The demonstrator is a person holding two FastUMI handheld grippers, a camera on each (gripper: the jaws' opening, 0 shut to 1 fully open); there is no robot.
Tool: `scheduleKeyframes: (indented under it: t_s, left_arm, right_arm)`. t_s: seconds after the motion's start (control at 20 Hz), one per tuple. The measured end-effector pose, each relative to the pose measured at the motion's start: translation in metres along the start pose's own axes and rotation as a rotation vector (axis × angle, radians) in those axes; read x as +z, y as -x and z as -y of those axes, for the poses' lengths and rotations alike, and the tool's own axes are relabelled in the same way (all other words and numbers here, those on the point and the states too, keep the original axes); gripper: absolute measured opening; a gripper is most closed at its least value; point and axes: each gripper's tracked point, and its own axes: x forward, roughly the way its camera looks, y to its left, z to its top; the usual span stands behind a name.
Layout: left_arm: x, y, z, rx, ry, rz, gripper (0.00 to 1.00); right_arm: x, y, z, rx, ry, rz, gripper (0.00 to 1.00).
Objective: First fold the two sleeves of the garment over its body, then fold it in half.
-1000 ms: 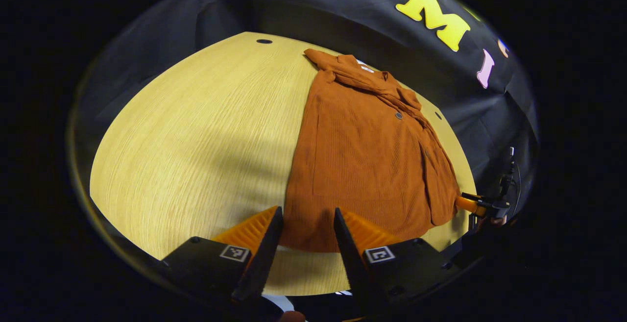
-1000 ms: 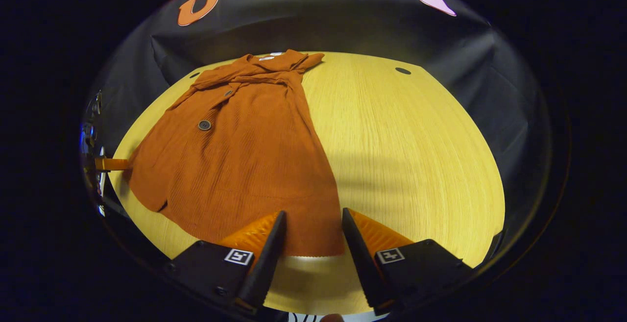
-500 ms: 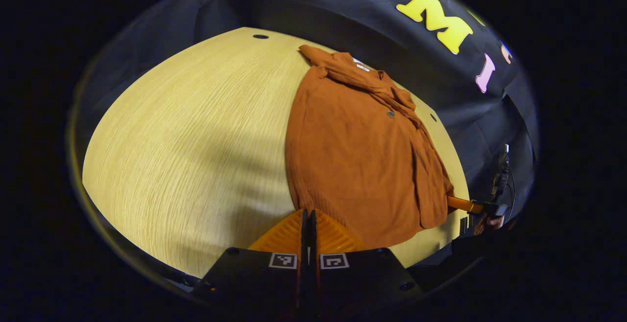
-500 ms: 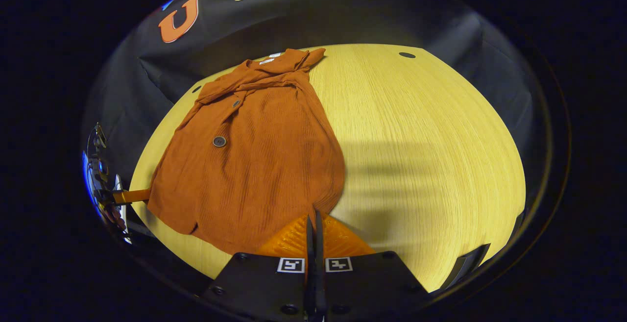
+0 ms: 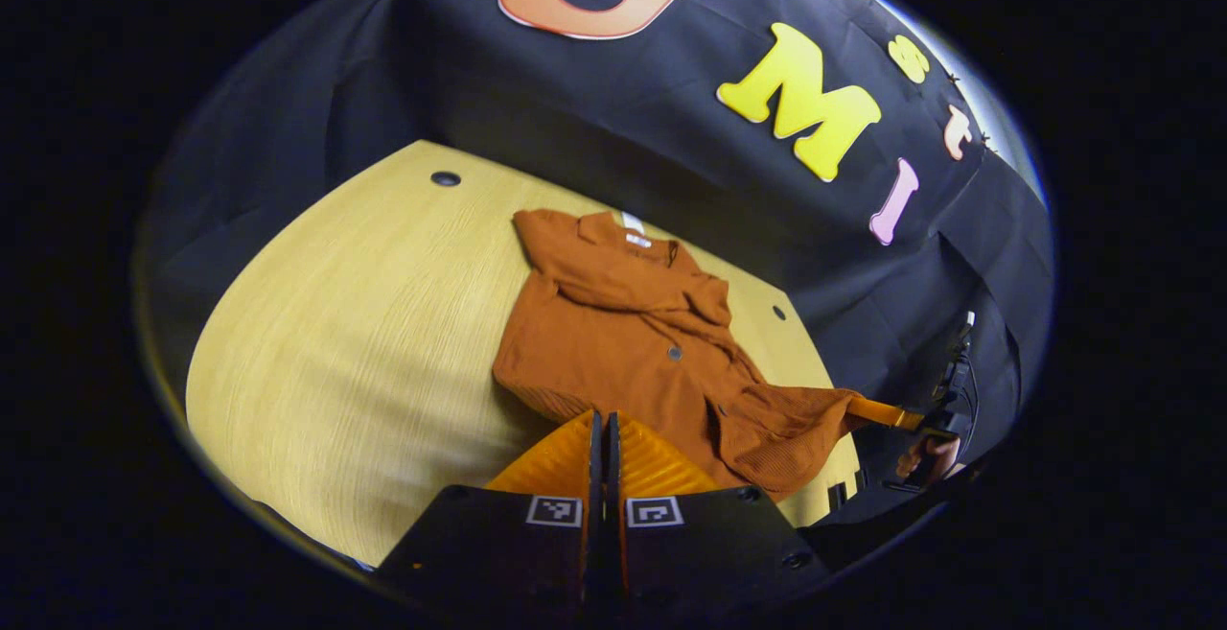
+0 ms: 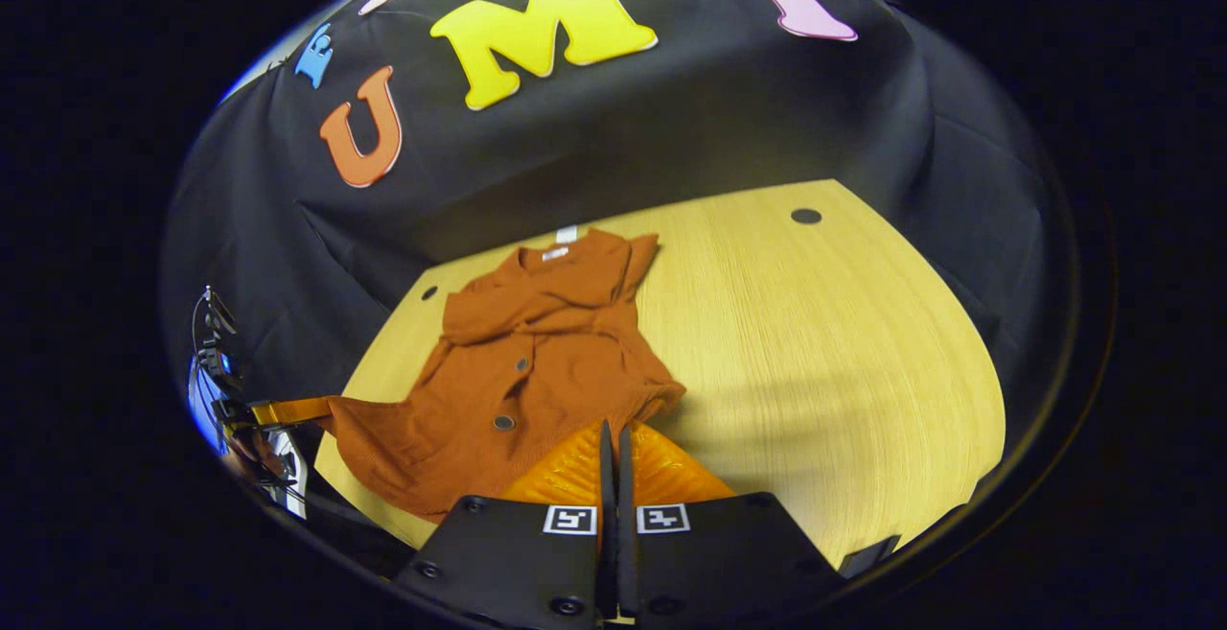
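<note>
A rust-orange buttoned garment [image 5: 613, 333] lies on the yellow wooden table [image 5: 335, 352], collar toward the booth wall, both sleeves crossed over its chest. Its lower part is lifted off the table and sags between the two grippers. My left gripper [image 5: 602, 417] is shut on one hem corner. Across the cloth, the right gripper [image 5: 880, 411] holds the other corner, with a hand [image 5: 925, 457] behind it. In the right gripper view, my right gripper [image 6: 611, 429] is shut on its corner of the garment [image 6: 537, 342], and the left gripper [image 6: 288, 409] pinches the far corner.
The table [image 6: 815, 342] stretches bare to the side of the garment away from each gripper. Small round holes [image 5: 445, 178] [image 6: 805, 216] sit near its far corners. Black cloth walls close in behind the table.
Both grippers went from open around the hem to shut on it. They have since risen, lifting the hem off the table and carrying it toward the collar.
</note>
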Motion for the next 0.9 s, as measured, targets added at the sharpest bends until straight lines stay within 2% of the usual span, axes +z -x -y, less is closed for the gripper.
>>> scheduleKeyframes:
  t_s: [0.3,0.4,0.55,0.75,0.9]
  left_arm:
    - [0.127,-0.025,0.03,-0.06,-0.028,0.098,0.03]
    - [0.172,-0.041,0.035,-0.096,0.019,0.122,0.03]
    - [0.219,-0.082,0.027,-0.117,0.033,0.141,0.03]
    - [0.262,-0.16,0.01,-0.147,0.062,0.133,0.03]
    - [0.267,-0.228,-0.019,-0.128,0.073,0.123,0.03]
  right_arm:
    - [0.129,-0.026,-0.04,0.077,0.122,0.14,0.01]
    - [0.163,-0.046,-0.052,0.105,0.131,0.147,0.01]
    - [0.214,-0.092,-0.059,0.112,0.173,0.154,0.01]
    - [0.252,-0.181,-0.058,0.096,0.24,0.158,0.0]
    - [0.238,-0.259,-0.034,0.079,0.247,0.109,0.0]
